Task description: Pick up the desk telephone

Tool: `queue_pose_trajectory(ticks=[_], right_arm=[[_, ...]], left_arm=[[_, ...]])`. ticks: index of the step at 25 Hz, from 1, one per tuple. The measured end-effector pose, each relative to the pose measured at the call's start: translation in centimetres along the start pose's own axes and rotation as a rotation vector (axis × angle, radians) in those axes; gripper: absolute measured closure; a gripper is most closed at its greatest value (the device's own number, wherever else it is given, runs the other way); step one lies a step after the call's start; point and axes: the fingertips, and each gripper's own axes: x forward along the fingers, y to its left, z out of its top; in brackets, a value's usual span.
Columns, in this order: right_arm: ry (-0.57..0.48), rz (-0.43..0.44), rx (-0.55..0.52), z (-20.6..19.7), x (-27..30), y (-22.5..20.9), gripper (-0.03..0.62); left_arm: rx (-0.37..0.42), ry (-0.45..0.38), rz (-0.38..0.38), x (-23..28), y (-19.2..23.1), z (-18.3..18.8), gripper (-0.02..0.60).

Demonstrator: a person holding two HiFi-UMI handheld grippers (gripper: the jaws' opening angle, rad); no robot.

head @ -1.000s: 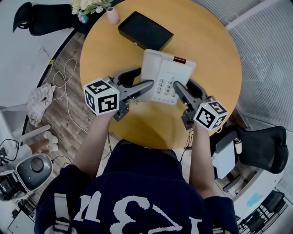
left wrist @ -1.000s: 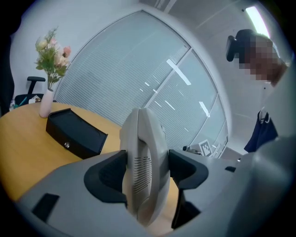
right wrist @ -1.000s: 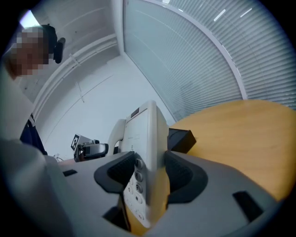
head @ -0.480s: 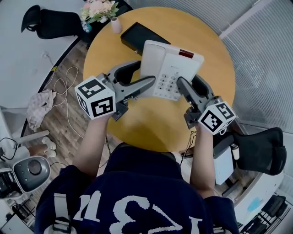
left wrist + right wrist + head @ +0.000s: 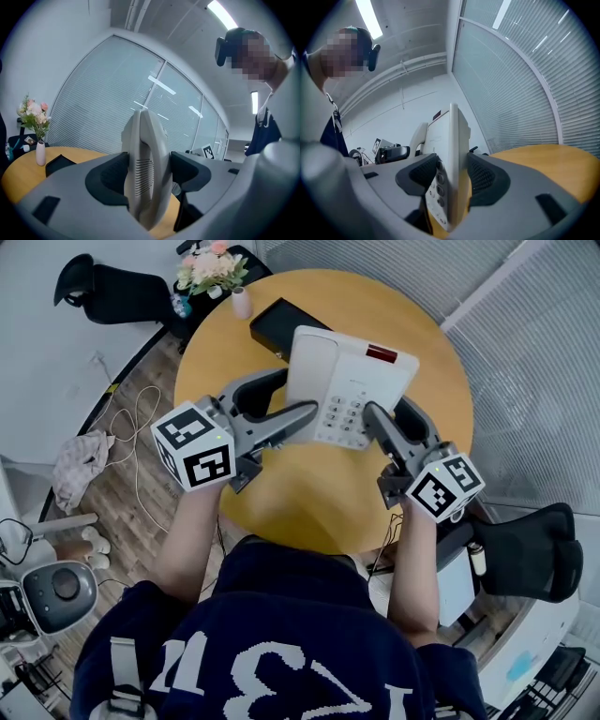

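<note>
The left gripper (image 5: pixel 300 397) clamps the telephone (image 5: pixel 352 371) at its handset side, the right gripper (image 5: pixel 386 411) at its keypad side, likely to keep it level above the desk (image 5: pixel 309 493).

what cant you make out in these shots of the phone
Head view: the desk telephone covers the table under it, so their gap is unreadable; it also hides a corner of the black box.
Head view: keypad print too small.
Left gripper view: the body of the left gripper cuts off the telephone's lower edge.
Right gripper view: the body of the right gripper hides its lower end.
</note>
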Motion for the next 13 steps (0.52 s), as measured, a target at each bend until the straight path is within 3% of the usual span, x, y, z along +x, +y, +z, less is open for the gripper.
queue_pose_trajectory(ticks=[13], right_arm=[[-0.019, 0.013, -0.034, 1.2, -1.7, 1.4, 0.378]], left_arm=[[0.031, -0.027, -0.004, -0.6, -2.3, 0.8, 0.285]])
